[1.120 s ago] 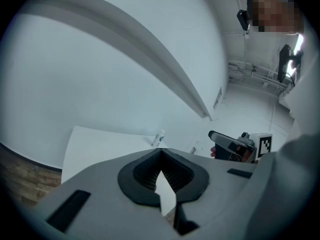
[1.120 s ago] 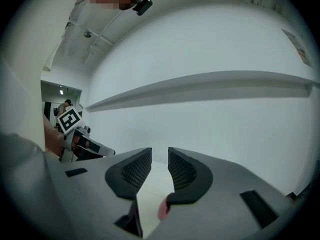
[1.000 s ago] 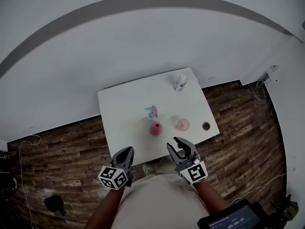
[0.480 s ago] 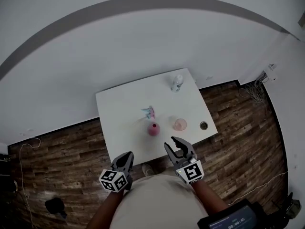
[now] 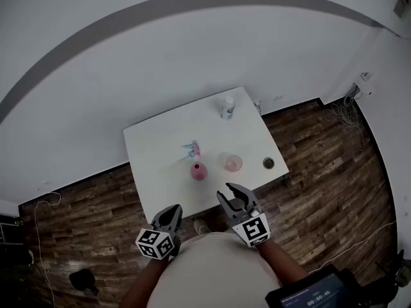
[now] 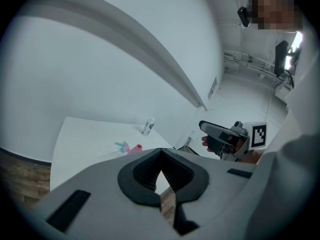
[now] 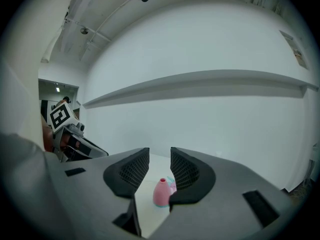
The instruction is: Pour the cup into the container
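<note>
Over the last second the white surface (image 5: 154, 147) had slid up and to the left in the head view and looked slightly smaller, while both tools stayed low in the frame, close to the person's body and short of its near edge. The approach therefore seemed barely begun, and nothing on the surface had been touched or shifted. The left tool (image 5: 172, 209) was closed with nothing in it, its jaws meeting at the tips in the left gripper view. It hung over the wooden floor (image 5: 96, 204), just off the near edge. The right tool (image 5: 230, 192) had its jaws a little apart and empty, as they had been a second earlier. The cup (image 5: 233, 162), a translucent pinkish one, stood upright on the near right part of the surface, beyond the right tool's tips and slightly to their right, clearly apart from them. The pink narrow-necked container (image 5: 198, 171) stood upright just to the cup's left, between the lines of the two tools and nearer the front edge. In the right gripper view this container (image 7: 161, 192) showed through the gap between the jaws, but well beyond them, so that tool seemed aimed more at it than at the cup. Farther back lay a small blue-and-pink object (image 5: 190, 149) and a white bottle (image 5: 227, 107), with a small dark round thing (image 5: 268, 163) near the right edge. The cup had not yet been lifted, so the pour was all still ahead.
</note>
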Action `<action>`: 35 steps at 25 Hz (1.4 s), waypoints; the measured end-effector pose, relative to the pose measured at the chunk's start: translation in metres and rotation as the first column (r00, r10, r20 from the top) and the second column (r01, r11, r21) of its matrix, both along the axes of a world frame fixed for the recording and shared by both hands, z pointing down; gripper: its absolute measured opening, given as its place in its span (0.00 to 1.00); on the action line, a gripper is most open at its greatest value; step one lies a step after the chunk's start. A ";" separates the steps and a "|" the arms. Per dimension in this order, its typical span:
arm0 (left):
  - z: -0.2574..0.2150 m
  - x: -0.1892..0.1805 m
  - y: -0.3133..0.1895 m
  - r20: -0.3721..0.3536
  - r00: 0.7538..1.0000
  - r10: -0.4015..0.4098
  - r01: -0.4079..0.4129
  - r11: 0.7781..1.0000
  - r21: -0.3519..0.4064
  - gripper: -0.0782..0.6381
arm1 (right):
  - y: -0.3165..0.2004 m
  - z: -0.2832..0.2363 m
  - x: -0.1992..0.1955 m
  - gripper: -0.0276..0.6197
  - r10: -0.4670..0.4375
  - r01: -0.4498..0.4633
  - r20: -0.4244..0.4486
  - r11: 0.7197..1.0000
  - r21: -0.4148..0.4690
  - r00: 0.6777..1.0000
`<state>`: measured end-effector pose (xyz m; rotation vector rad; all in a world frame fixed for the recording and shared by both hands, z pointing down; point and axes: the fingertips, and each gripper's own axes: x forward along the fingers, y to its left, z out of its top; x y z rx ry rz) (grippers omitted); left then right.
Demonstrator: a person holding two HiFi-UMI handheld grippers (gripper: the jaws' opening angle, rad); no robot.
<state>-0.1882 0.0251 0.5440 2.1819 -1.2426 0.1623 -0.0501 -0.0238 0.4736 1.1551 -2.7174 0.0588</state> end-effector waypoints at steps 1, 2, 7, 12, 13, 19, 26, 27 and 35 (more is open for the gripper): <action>0.000 0.007 0.002 0.003 1.000 0.002 -0.002 1.000 -0.001 0.12 | 0.001 0.000 0.004 0.22 -0.010 0.010 0.001 1.000 -0.003 1.000; -0.001 0.014 0.004 0.006 1.000 0.002 -0.002 1.000 -0.002 0.12 | 0.002 -0.001 0.007 0.22 -0.021 0.021 -0.002 1.000 -0.005 1.000; -0.006 0.046 0.015 0.009 1.000 -0.015 0.015 1.000 -0.006 0.12 | 0.015 -0.008 0.027 0.22 -0.085 0.086 -0.061 0.996 0.012 0.994; -0.013 0.095 0.034 0.036 0.999 0.035 -0.035 0.999 0.004 0.12 | 0.033 -0.009 0.053 0.22 -0.134 0.135 -0.075 0.991 0.011 0.988; -0.013 0.103 0.037 0.042 0.998 0.043 -0.043 0.999 0.004 0.12 | 0.037 -0.007 0.058 0.22 -0.141 0.142 -0.075 0.990 0.005 0.987; -0.013 0.144 0.055 0.048 0.998 0.040 -0.039 0.999 -0.015 0.12 | 0.059 -0.004 0.094 0.22 -0.188 0.188 -0.074 0.982 -0.009 0.979; -0.013 0.196 0.079 0.077 0.996 0.049 -0.047 0.999 -0.019 0.12 | 0.076 0.002 0.146 0.22 -0.190 0.189 -0.060 0.982 -0.022 0.980; -0.012 0.201 0.083 0.079 0.996 0.042 -0.041 0.999 -0.021 0.12 | 0.080 0.003 0.151 0.22 -0.195 0.194 -0.058 0.981 -0.023 0.979; -0.004 0.235 0.122 0.099 0.995 -0.019 0.022 0.999 -0.036 0.12 | 0.105 0.003 0.201 0.22 -0.192 0.191 -0.038 0.981 -0.024 0.981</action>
